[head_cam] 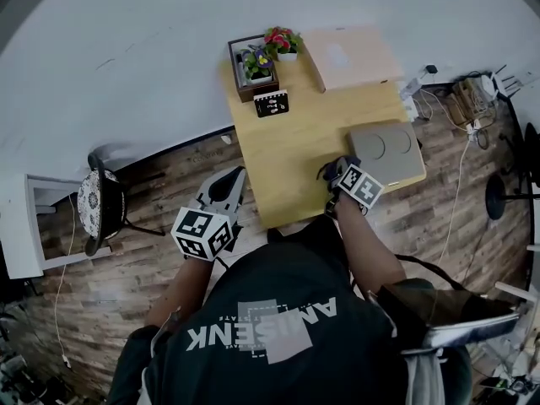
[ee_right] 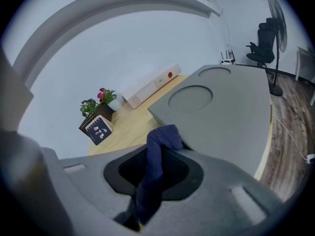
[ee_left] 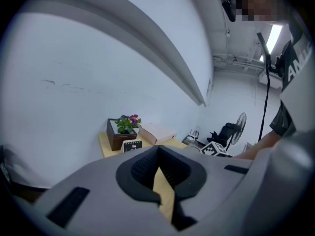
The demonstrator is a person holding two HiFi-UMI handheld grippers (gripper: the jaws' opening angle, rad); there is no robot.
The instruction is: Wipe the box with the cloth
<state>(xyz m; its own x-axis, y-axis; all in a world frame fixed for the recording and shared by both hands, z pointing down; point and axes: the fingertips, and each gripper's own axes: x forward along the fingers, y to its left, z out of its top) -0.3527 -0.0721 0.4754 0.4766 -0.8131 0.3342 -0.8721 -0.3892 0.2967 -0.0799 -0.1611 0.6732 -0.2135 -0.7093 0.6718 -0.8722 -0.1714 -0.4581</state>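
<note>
A flat grey box (head_cam: 396, 163) with two round recesses in its lid lies at the near right of the wooden table (head_cam: 291, 163). My right gripper (head_cam: 336, 178) sits at the box's near left corner, shut on a dark blue cloth (head_cam: 329, 171). In the right gripper view the cloth (ee_right: 165, 137) hangs from between the jaws of that gripper (ee_right: 158, 154), and its top fold touches the edge of the box (ee_right: 221, 112). My left gripper (head_cam: 224, 191) hangs off the table's left edge over the floor. It (ee_left: 158, 151) is shut with nothing in it.
At the back of the table stand a dark planter with flowers (head_cam: 253, 67), a small black desk calendar (head_cam: 271, 103) and a pale flat carton (head_cam: 350, 57). A chair (head_cam: 97, 205) stands on the floor to the left, and cables (head_cam: 460, 108) and a fan base (head_cam: 499, 199) to the right.
</note>
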